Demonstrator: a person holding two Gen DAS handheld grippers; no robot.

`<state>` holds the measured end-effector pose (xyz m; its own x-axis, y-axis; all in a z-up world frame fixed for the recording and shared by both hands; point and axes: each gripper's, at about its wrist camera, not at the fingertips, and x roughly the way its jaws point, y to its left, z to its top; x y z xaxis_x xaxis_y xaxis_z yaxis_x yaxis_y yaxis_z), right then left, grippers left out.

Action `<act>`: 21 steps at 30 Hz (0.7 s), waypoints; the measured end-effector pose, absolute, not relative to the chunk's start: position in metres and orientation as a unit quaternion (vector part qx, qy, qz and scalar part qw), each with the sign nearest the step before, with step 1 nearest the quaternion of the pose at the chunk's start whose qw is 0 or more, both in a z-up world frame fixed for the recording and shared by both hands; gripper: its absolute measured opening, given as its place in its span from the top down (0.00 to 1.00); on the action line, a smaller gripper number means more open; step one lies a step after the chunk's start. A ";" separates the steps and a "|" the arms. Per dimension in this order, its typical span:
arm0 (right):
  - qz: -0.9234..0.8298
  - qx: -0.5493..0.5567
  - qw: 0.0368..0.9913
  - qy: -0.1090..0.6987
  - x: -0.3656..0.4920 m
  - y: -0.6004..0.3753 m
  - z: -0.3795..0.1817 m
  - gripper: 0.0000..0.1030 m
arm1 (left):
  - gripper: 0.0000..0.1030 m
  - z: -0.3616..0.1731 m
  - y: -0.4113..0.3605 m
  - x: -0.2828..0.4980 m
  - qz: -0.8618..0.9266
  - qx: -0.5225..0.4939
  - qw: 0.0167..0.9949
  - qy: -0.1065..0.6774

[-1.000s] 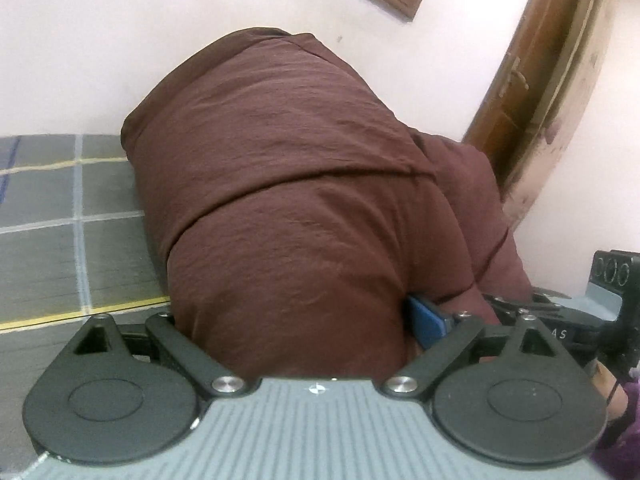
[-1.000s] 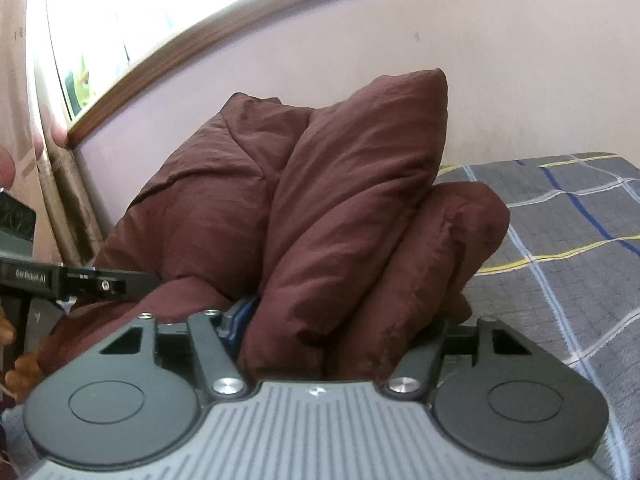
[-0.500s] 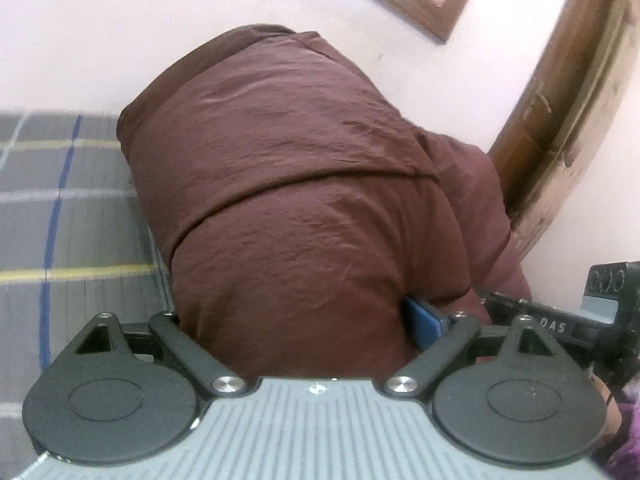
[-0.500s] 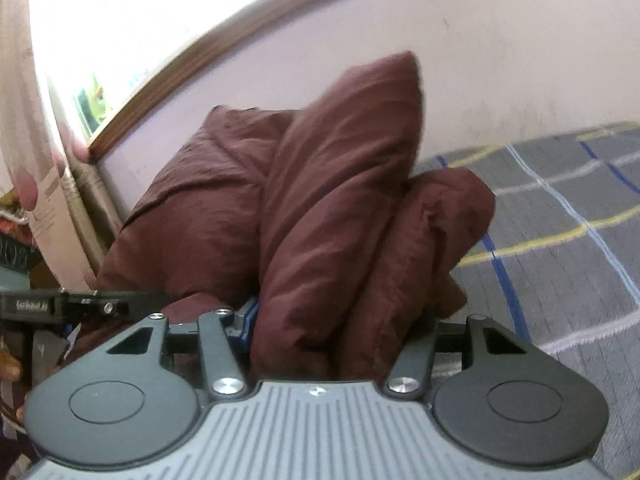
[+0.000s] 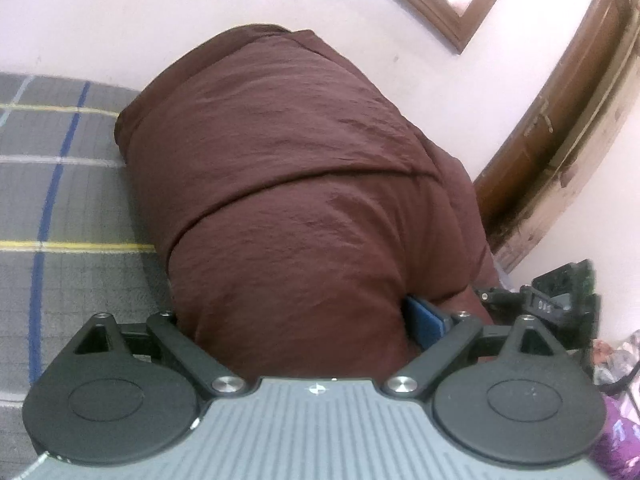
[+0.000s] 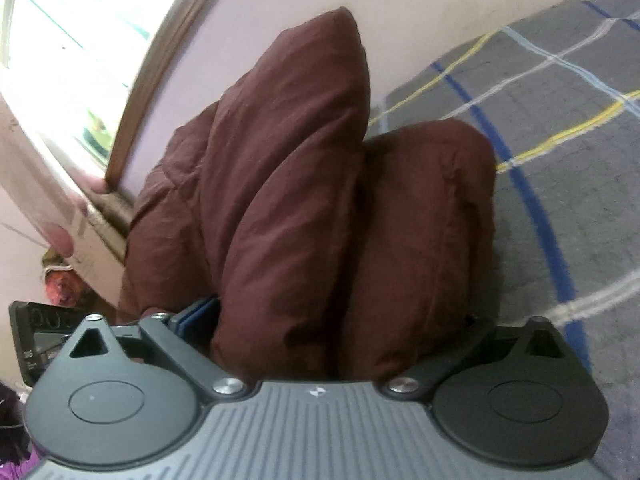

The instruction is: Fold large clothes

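A thick dark maroon garment is bundled in several folded layers and fills the middle of both views. In the left wrist view my left gripper is shut on one end of the bundle; the cloth hides the fingertips and only a blue pad shows at the right. In the right wrist view my right gripper is shut on the other end of the garment, with two thick folds bulging between the jaws and a blue pad at the left. The bundle is lifted over the bed.
A grey bedspread with blue, yellow and white check lines lies under and beside the bundle, also in the right wrist view. A pale wall, a wooden window frame and a brown door stand behind. The other gripper shows at the right.
Both grippers have swung with the bundle still held. The right view has tilted, more bedspread shows at right. The left view has shifted toward the door side.
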<state>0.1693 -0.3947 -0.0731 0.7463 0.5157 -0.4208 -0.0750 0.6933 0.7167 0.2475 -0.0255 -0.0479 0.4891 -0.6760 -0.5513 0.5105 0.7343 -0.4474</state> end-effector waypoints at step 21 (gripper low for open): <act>0.215 0.323 0.883 0.263 0.152 -0.326 -0.025 0.31 | 0.11 0.007 0.016 0.194 -0.288 -0.063 0.905 0.307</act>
<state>0.1523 -0.3260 -0.0249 0.7686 0.5503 -0.3262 -0.2102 0.6988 0.6837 0.1936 0.0158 0.0074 0.6466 -0.5593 -0.5187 0.4819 0.8266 -0.2906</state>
